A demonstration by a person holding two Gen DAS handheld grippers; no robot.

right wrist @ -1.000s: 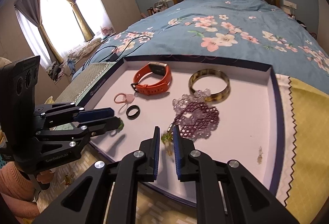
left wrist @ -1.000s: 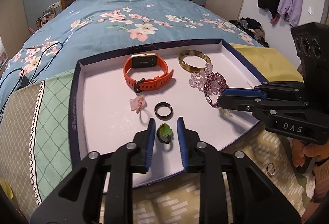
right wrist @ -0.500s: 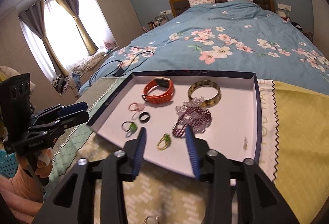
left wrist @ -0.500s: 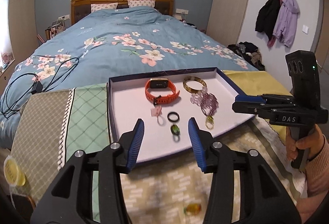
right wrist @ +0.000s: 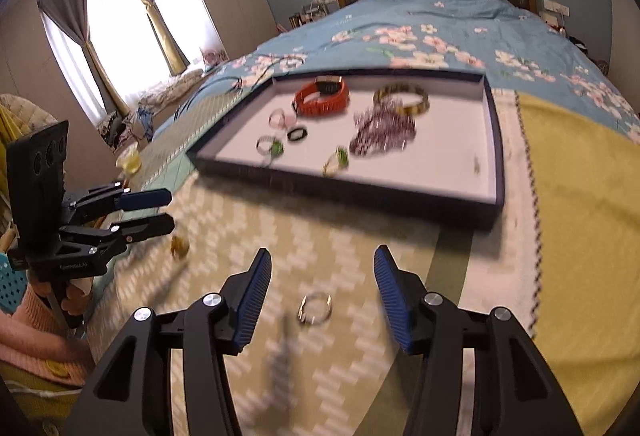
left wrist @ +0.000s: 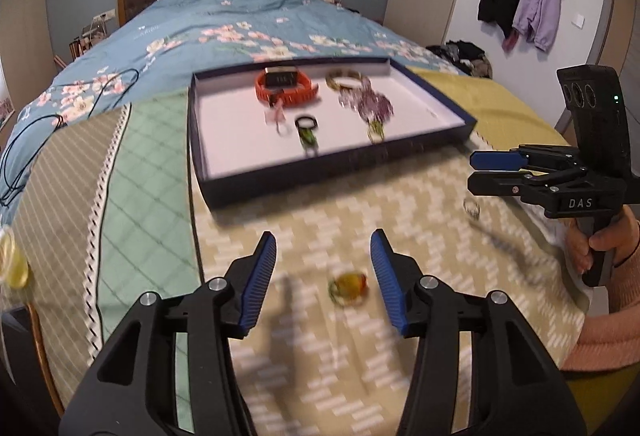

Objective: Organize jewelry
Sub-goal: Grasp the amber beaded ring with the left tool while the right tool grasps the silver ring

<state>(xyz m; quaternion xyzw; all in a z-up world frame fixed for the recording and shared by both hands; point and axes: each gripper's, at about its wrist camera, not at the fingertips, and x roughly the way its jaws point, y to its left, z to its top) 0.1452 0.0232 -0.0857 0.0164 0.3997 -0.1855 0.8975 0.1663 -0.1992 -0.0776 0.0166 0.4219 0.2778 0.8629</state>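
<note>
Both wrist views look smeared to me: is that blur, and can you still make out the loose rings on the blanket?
Left wrist view: motion blur; the amber ring between the left gripper fingers is a soft blob. Right wrist view: blurred too; the silver ring ahead of the right gripper still reads as a band. The tray smears in both; fisheye bends the edges.

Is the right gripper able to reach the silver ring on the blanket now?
Probably yes: the right gripper is open, and the silver ring lies uncovered on the blanket between its fingers.

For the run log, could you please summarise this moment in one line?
left tool: open above amber ring | right tool: open above silver ring | both rings on blanket, outside tray
</note>
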